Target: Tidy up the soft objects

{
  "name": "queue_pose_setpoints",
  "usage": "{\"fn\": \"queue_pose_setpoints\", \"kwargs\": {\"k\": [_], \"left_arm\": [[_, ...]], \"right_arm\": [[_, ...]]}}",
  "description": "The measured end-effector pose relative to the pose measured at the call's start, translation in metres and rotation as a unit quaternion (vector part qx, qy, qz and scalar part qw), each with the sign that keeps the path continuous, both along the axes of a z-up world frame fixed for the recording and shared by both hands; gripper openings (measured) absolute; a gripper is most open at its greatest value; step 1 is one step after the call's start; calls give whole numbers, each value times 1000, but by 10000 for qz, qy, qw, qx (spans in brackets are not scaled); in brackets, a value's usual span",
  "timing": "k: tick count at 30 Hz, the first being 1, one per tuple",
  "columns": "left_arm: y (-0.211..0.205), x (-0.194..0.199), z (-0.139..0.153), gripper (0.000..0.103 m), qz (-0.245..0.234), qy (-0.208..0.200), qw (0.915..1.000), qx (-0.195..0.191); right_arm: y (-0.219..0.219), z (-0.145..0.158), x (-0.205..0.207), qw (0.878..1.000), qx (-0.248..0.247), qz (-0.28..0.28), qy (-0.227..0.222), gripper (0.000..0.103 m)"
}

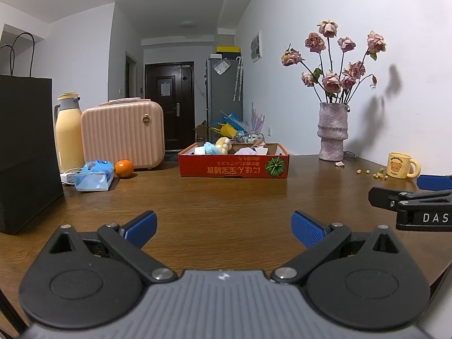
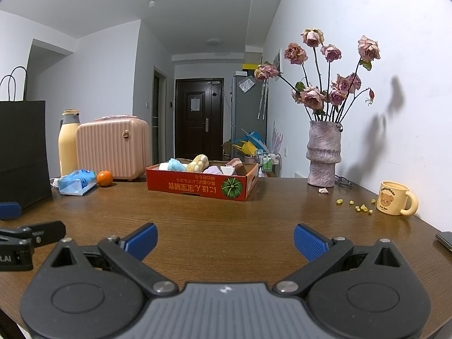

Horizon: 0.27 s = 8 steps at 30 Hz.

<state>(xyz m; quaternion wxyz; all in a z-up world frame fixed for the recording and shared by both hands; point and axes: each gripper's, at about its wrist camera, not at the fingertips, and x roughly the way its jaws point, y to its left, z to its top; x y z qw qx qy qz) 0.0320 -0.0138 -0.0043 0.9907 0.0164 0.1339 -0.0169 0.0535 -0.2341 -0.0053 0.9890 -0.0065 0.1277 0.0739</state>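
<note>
Both the left gripper and the right gripper hover side by side over the wooden counter, jaws spread wide and empty. The soft toys lie in a red cardboard box well ahead of both.

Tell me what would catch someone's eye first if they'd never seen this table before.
Probably the tall vase of dried pink roses by the wall on the right, then the red cardboard box at the middle of the wooden table, filled with soft toys and sponges. In the foreground the right gripper and left gripper both hang open and hold nothing, with a pink ribbed case standing far left.
</note>
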Motion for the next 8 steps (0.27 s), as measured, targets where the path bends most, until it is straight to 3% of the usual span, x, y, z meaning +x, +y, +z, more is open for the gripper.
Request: {"fn": "queue_pose_setpoints", "kwargs": {"k": [8], "left_arm": [[2, -1, 1, 103, -30, -62, 10000, -50]], "right_arm": [[0, 0, 0, 10000, -5, 4, 2, 103]]}}
